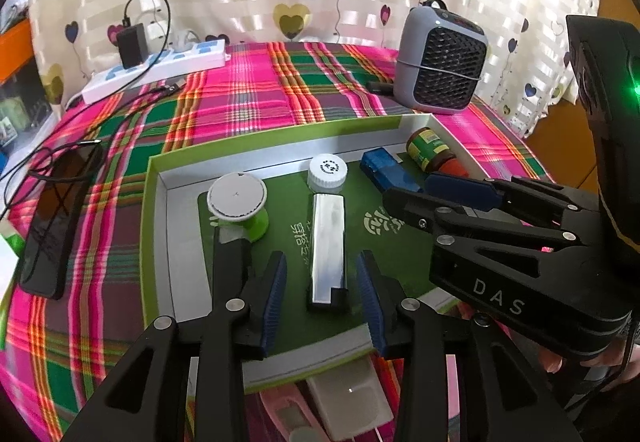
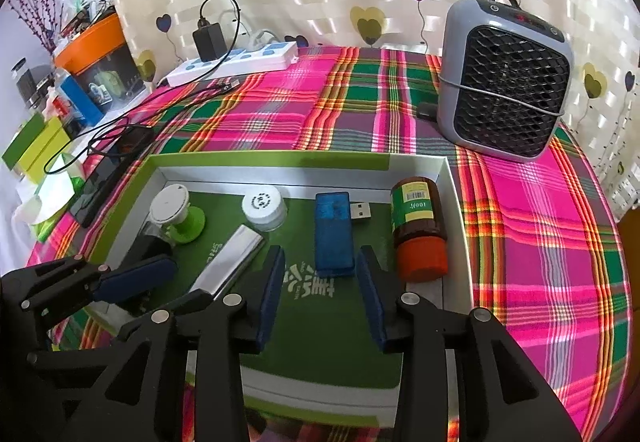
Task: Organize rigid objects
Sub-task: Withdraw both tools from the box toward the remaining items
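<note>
— Where are my grippers?

— My left gripper (image 1: 322,296) hangs spread over the near part of the shallow green-lined cardboard tray (image 1: 154,202), its blue pads either side of the shiny silver rectangular lighter (image 1: 329,242) without touching it. My right gripper (image 2: 320,292) is spread too, holding nothing, just near of the translucent blue USB stick (image 2: 334,232).

— What else lies in the tray?

— Far of the lighter stands a small white round-capped jar (image 1: 327,172), touching its far end. To the left I see a green spool with a white disc top (image 1: 238,202). At the right end a brown bottle with a yellow-green label and orange-red cap (image 2: 418,226) lies on its side beside the USB stick, cap toward me.

— And outside it?

— The tray sits on a pink-and-green plaid cloth (image 2: 540,242) covering the worktop. A grey boxy fan heater (image 2: 506,82) stands far right, a white power strip (image 2: 236,62) far left, and a black phone (image 1: 56,226) lies left of the tray.
</note>
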The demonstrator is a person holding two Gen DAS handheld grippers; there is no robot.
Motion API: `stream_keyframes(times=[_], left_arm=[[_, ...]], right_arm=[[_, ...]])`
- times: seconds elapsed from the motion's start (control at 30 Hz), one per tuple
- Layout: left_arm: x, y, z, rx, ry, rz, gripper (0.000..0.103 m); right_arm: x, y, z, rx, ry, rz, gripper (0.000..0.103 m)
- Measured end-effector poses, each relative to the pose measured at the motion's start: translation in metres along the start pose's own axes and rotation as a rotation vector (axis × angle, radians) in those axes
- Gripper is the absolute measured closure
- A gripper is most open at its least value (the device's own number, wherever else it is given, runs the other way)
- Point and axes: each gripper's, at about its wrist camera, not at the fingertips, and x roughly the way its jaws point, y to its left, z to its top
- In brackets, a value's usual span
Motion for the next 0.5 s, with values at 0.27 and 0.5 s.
stream_keyframes(times=[0.27, 0.5], left_arm=[[-0.016, -0.003, -0.004, 0.004, -0.021, -0.001, 0.067], [-0.027, -0.004, -0.012, 0.001, -0.024, 0.003, 0.067]], right_arm=[[-0.016, 0.007, -0.006, 0.005, -0.029, -0.001, 0.064], [-0.03, 0.01, -0.009, 0.012, -0.051, -0.007, 0.064]])
